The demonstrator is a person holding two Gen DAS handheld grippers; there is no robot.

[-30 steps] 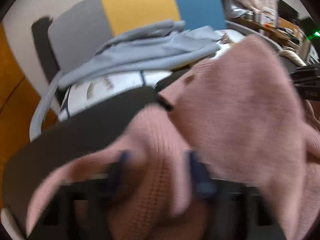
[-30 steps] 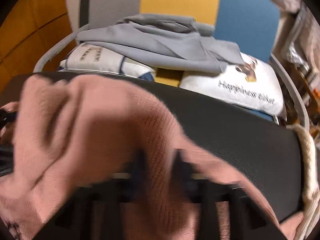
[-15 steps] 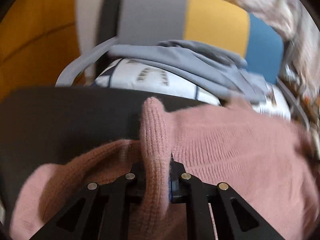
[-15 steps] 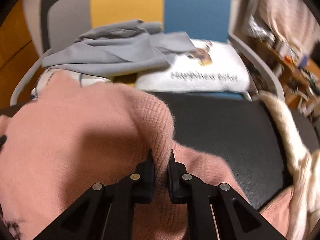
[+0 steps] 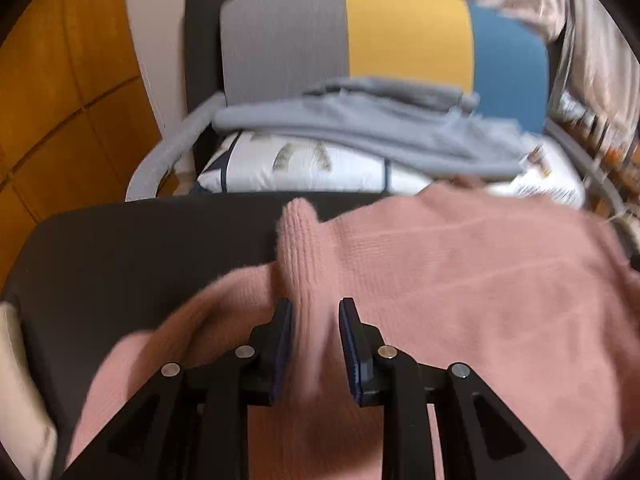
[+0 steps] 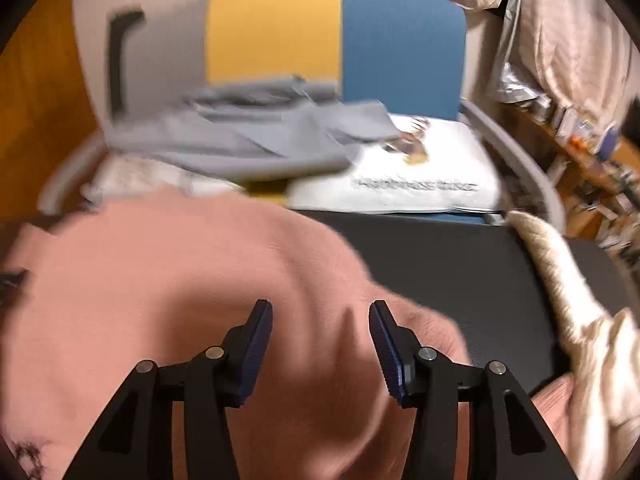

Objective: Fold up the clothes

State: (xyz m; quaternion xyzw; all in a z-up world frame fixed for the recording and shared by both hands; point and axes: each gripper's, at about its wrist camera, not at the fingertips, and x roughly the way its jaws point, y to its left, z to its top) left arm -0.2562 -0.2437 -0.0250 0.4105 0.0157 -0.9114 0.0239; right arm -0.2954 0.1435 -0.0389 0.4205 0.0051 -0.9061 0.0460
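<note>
A pink knit sweater [image 5: 460, 288] lies spread on a black table [image 5: 132, 248]. In the left wrist view, a ridge of the sweater stands up between the fingers of my left gripper [image 5: 314, 312], whose jaws have parted a little and no longer pinch it. In the right wrist view, the sweater [image 6: 180, 280] lies flat under my right gripper [image 6: 320, 312], which is wide open and empty just above the cloth.
Behind the table stands a grey, yellow and blue chair [image 5: 400, 40] with a grey garment [image 5: 380, 132] on white cushions [image 6: 420, 176]. A cream fleecy garment [image 6: 560, 292] lies at the table's right edge. An orange wall [image 5: 60, 100] is at left.
Both grippers have opened and let go of the pink sweater. The sweater has dropped flatter onto the table. Both cameras have swung a little.
</note>
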